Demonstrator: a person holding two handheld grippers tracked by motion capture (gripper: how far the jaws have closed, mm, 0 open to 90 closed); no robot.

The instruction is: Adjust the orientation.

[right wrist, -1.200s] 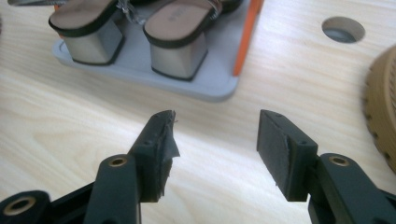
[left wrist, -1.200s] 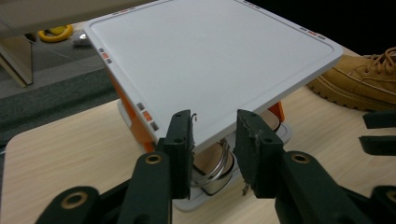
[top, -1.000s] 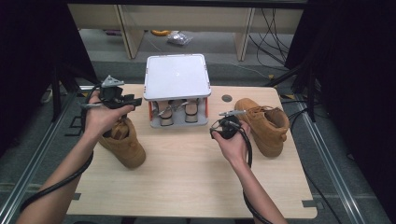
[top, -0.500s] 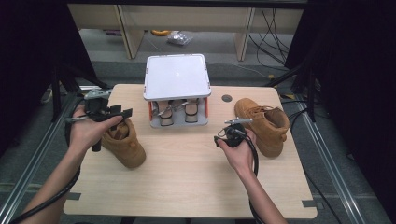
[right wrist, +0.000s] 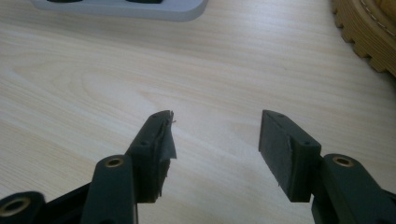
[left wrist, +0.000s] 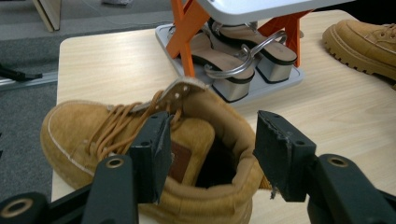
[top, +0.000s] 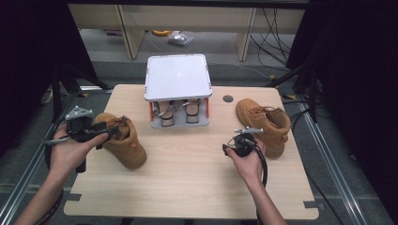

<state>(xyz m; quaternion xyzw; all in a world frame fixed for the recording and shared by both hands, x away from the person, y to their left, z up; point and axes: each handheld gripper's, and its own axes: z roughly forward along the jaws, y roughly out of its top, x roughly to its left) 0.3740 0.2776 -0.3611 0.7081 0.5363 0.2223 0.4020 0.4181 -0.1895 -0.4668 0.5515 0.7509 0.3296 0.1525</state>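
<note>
Two tan lace-up boots stand on the wooden table [top: 187, 178]. The left boot [top: 126, 145] is just ahead of my left gripper [top: 109, 132]. In the left gripper view its jaws [left wrist: 212, 140] have just been opening and stand wide before the boot's collar [left wrist: 93, 126], and the pads do not press on it. The right boot [top: 265, 124] stands at the right, its sole [right wrist: 364, 37] showing past my right gripper [right wrist: 215, 140]. That gripper [top: 240, 139] is open and low over bare wood with nothing between its jaws.
A rack with a white top [top: 177, 77], orange legs [left wrist: 187, 28] and a grey base [right wrist: 140, 9] stands at the back middle and holds heeled sandals [left wrist: 233, 60]. A round hole [top: 228, 99] sits in the table to the right of the rack. Cables lie on the floor behind.
My left hand has drawn back to the left and lower, away from the top of the left boot, which stays in place. My right hand has moved nearer the person and slightly down.
</note>
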